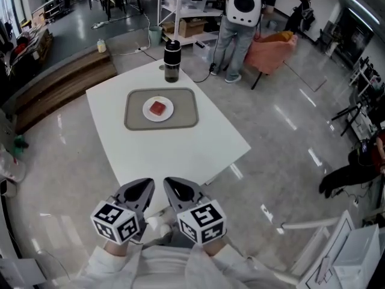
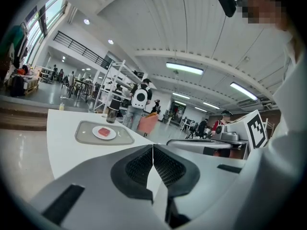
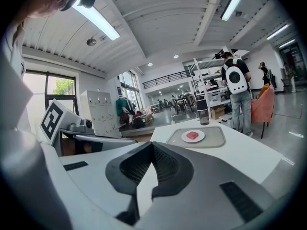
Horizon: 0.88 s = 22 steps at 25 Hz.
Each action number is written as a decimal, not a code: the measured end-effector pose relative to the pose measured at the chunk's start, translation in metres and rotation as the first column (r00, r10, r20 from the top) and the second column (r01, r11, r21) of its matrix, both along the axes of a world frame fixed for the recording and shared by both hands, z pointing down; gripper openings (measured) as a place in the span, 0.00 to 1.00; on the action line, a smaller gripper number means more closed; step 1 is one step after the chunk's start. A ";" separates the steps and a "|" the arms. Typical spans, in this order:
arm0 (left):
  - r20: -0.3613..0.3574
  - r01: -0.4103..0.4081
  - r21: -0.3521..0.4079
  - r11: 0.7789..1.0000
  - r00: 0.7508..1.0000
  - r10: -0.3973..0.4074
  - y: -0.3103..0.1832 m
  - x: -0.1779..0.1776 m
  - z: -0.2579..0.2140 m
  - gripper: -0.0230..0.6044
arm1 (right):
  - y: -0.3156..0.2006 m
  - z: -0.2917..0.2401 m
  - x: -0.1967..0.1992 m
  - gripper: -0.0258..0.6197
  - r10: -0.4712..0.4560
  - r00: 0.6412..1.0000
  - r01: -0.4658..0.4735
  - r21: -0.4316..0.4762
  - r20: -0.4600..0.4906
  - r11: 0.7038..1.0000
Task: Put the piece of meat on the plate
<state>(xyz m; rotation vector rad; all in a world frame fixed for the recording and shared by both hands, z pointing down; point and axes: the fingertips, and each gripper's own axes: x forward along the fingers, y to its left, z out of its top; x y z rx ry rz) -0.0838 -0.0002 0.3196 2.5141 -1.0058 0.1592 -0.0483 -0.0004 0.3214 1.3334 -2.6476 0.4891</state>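
Note:
A red piece of meat [image 1: 157,108] lies on a small white plate [image 1: 166,114], which sits in the middle of a grey tray [image 1: 186,118] on the white table [image 1: 198,146]. The same meat [image 2: 103,131] [image 3: 193,135] shows far ahead in both gripper views. My left gripper [image 1: 144,187] and right gripper [image 1: 171,186] are held side by side near the table's front edge, close to my body, well short of the tray. Both are shut with nothing between their jaws.
A black and clear bottle [image 1: 172,61] stands at the table's far edge behind the tray. A person with a white backpack [image 1: 243,5] stands beyond the table by white shelves [image 1: 186,5]. A wooden platform [image 1: 60,77] lies to the left. Glossy floor surrounds the table.

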 end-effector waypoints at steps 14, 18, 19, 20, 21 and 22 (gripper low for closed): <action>0.001 0.022 -0.013 1.000 1.000 -0.022 -0.005 0.016 0.003 0.05 | -0.008 0.002 0.020 0.06 -0.032 0.999 0.032 -0.012 -0.037 0.999; 0.026 0.026 -0.021 0.999 0.999 -0.025 -0.010 0.017 0.008 0.05 | -0.012 0.003 0.020 0.06 -0.046 0.998 0.045 -0.013 -0.047 0.999; 0.024 0.024 -0.021 0.999 0.999 -0.024 -0.010 0.018 0.007 0.05 | -0.012 0.003 0.020 0.06 -0.048 0.998 0.047 -0.013 -0.049 0.999; 0.023 0.023 -0.020 1.000 0.999 -0.022 -0.009 0.019 0.007 0.05 | -0.013 0.003 0.021 0.06 -0.049 0.998 0.048 -0.013 -0.050 0.999; 0.021 0.021 -0.019 1.000 1.000 -0.021 -0.009 0.021 0.006 0.05 | -0.013 0.002 0.022 0.06 -0.049 0.997 0.049 -0.013 -0.051 0.999; 0.020 0.020 -0.018 1.000 1.000 -0.019 -0.009 0.022 0.005 0.05 | -0.014 0.002 0.023 0.06 -0.050 0.997 0.049 -0.013 -0.052 0.999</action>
